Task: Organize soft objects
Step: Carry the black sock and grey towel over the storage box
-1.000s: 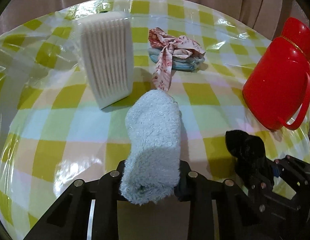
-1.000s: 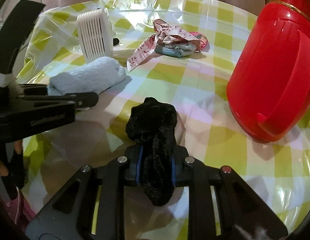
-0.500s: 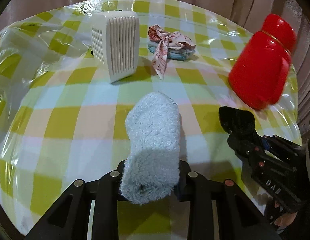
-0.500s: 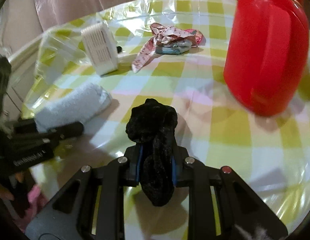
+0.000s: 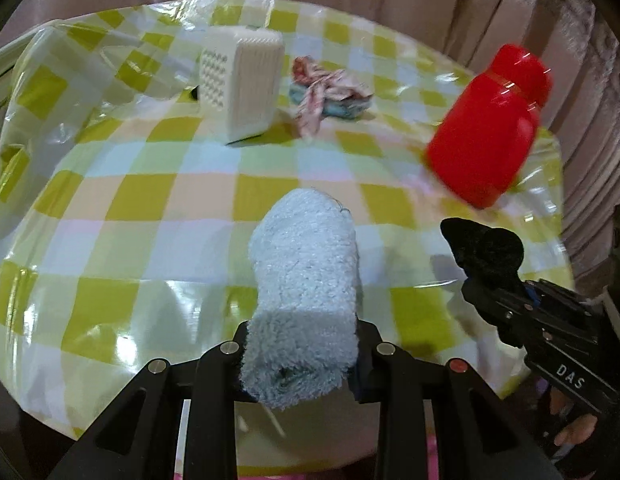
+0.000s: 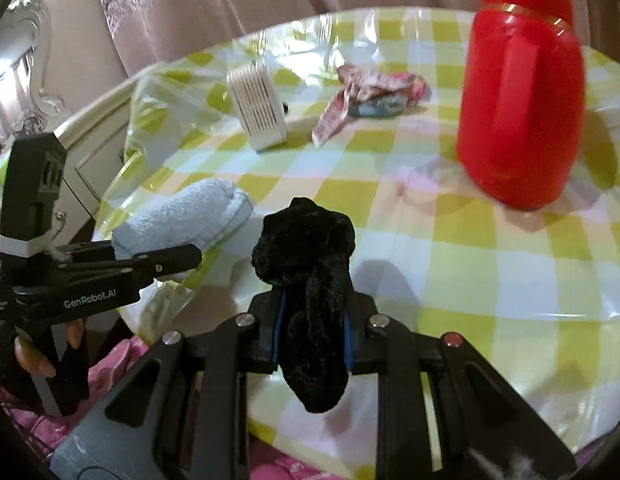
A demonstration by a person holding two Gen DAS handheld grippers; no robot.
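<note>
My left gripper (image 5: pixel 302 344) is shut on a rolled pale blue fluffy towel (image 5: pixel 306 280), held above the near part of the checked table (image 5: pixel 150 200). The same towel (image 6: pixel 182 216) and left gripper (image 6: pixel 158 264) show at the left of the right wrist view. A crumpled black velvety cloth (image 6: pixel 310 280) is clamped in my right gripper (image 6: pixel 312 328), which is shut on it. That cloth (image 5: pixel 486 248) appears lower right in the left wrist view with the right gripper (image 5: pixel 494 284). A pile of patterned pink and blue cloths (image 5: pixel 330 92) lies at the far side.
A white ribbed box (image 5: pixel 246 80) stands at the far middle. A red plastic jug (image 5: pixel 490 136) stands at the right. Curtains hang behind the table. Pink fabric (image 6: pixel 118 364) lies below the near table edge. A white cabinet (image 6: pixel 98 148) stands left of the table.
Both grippers have drawn back from the far side towards the near table edge and risen slightly, each keeping its cloth. The box, jug and cloth pile look smaller and farther.
</note>
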